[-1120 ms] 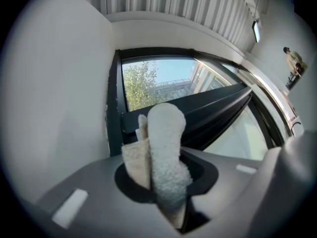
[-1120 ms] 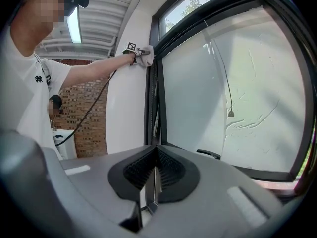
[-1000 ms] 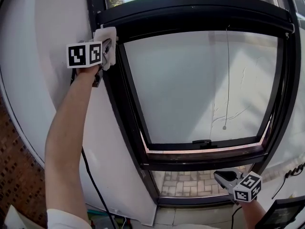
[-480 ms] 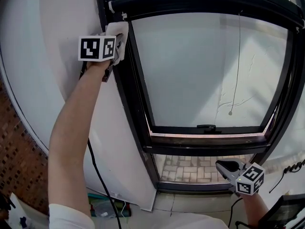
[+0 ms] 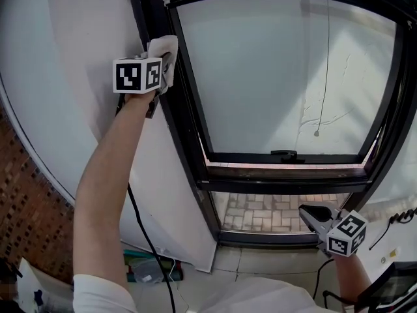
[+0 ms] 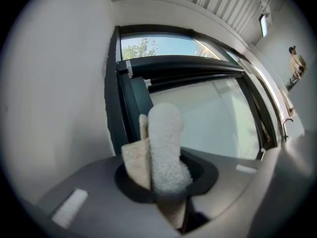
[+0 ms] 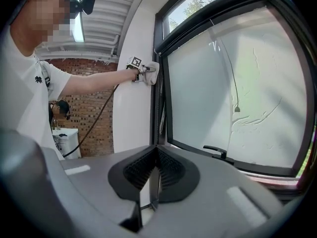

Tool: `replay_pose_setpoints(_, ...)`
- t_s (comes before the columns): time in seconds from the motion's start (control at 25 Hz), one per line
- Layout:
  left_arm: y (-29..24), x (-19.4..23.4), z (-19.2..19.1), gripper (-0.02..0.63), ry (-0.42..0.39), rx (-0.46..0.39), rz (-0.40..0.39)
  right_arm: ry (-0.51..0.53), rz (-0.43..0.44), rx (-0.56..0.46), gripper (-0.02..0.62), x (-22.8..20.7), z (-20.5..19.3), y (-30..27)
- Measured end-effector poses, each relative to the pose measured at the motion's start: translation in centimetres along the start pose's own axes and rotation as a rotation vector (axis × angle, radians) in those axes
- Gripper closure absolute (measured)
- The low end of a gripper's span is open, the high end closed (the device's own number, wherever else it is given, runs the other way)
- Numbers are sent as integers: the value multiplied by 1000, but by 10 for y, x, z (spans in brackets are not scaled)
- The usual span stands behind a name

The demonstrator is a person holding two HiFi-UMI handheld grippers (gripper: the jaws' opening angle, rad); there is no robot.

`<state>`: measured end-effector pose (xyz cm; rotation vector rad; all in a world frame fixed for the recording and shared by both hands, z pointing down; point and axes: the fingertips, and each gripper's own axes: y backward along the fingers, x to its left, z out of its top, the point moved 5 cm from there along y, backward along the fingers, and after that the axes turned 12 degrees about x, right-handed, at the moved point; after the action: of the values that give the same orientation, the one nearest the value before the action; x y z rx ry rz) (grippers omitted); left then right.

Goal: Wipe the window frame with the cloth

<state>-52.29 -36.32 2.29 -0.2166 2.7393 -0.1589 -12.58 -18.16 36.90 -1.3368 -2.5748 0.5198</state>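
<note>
Step, as I judge it: a wipe along the left upright of the window frame, part way down from the top corner.
Left gripper: jaws clamped on the cloth, which fills the gap between them and sticks out past the tips.
Right gripper: jaws pressed together with nothing in them. It is held low, in front of the bottom rail and well apart from the cloth.
Where the cloth is: against the dark left upright, right at the seam where it meets the white wall.
Key relation: the upright's long axis runs from the cloth downward, slanting a little right in the head view, to the bottom corner. The unwiped length seems to lie below the cloth.
Nearer hand: the left by far; it is at the upright, while the right is only close to the bottom rail.
What the next move calls for, I'd guess: keep the cloth flat to the upright and follow its slant, not a straight drop.
Cloth's look: off-white, fluffy like towelling, folded into a thick wad with a smoother cream layer at its left side.
Frame's look: black and narrow, around a pale frosted pane with a small handle on its lower edge.
</note>
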Motion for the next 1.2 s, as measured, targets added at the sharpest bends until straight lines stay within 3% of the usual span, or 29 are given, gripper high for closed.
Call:
replay_pose_setpoints(0.6, -11, -32, -98, 502, 72, 70, 44, -29, -8, -5, 591, 6, -10, 10)
replay_pose_setpoints(1.2, -38, -86, -244, 502, 179, 129, 46, -66, -49, 2, 592, -2, -29, 24)
